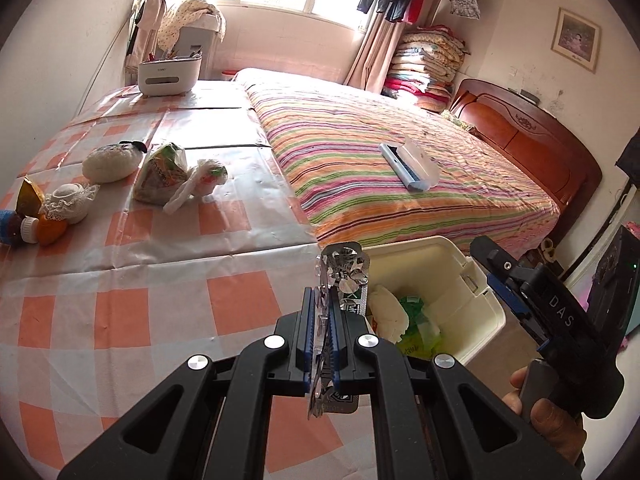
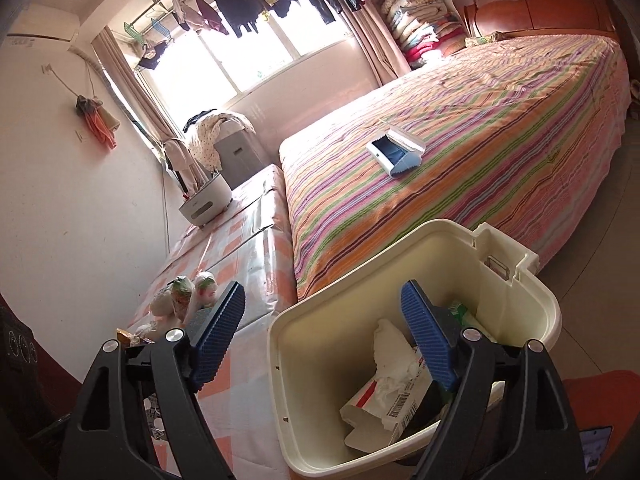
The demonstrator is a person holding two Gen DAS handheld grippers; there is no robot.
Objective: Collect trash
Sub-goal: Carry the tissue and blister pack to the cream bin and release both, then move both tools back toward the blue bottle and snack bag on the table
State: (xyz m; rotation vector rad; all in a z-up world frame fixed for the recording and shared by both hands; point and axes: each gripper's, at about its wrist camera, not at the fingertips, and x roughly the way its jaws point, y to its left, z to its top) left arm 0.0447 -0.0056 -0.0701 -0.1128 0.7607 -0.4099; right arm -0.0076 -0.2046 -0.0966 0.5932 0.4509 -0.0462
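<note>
My left gripper [image 1: 322, 322] is shut on a silver foil pill blister pack [image 1: 340, 280], held upright at the table's near right edge, just left of the cream trash bin [image 1: 486, 312]. The bin holds crumpled paper [image 2: 390, 354], a torn box and green plastic. My right gripper [image 2: 322, 340] is open and empty, hovering over the bin's [image 2: 548, 300] left rim; it shows at the right in the left wrist view [image 1: 504, 280]. More trash lies on the checked table [image 1: 160, 304]: a green snack bag [image 1: 160, 174], a white knotted bag [image 1: 200, 182], a white wad [image 1: 110, 164].
Bottles, an orange item and a lace-trimmed cup [image 1: 66, 202] sit at the table's left edge. A white organiser box [image 1: 168, 72] stands at the far end. The striped bed [image 1: 400, 160] with a blue-white lint brush [image 1: 408, 162] lies right of the table, behind the bin.
</note>
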